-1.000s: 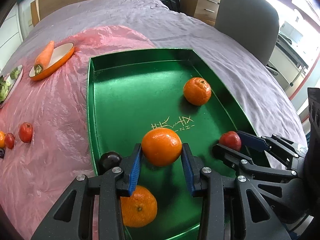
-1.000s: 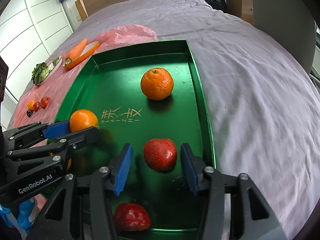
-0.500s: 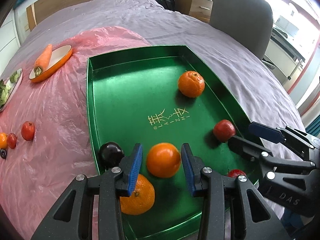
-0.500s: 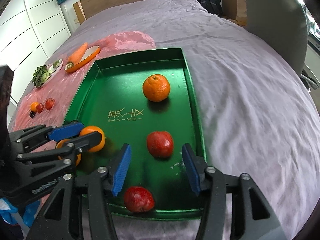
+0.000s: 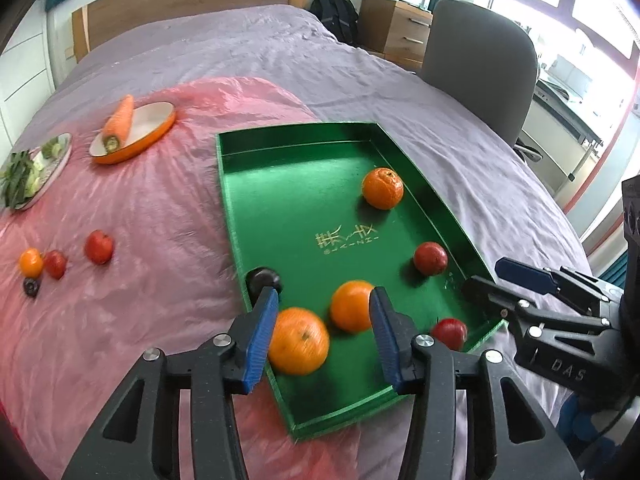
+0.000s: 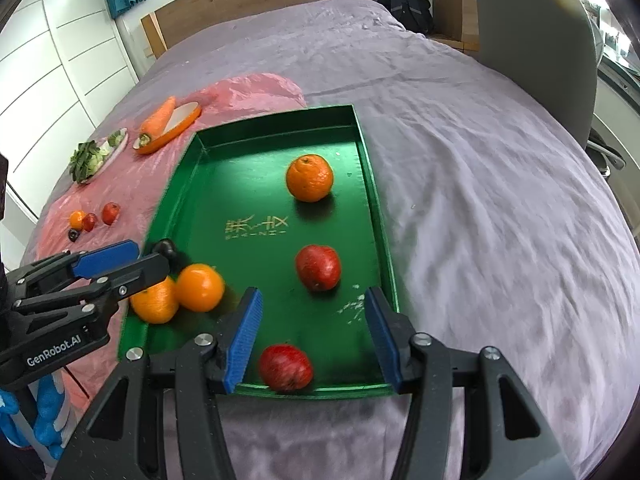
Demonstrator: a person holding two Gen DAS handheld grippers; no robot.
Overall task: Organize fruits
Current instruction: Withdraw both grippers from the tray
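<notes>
A green tray lies on the bed and holds three oranges, two red apples and a dark plum. My left gripper hovers above the tray's near end. Its jaws are opening, and nothing is pressed between the blue pads. Two oranges lie side by side on the tray under it, and the third orange sits farther back. My right gripper is open wide above the tray's near right corner. One red apple lies ahead of it and another at the near rim.
A pink plastic sheet left of the tray carries several small loose fruits, an orange dish with a carrot and a plate of greens. A grey chair stands at the bed's right side.
My left gripper has let go of the orange, which now rests in the tray beside another. Both grippers have drawn back and up from the tray. The right jaws have widened.
</notes>
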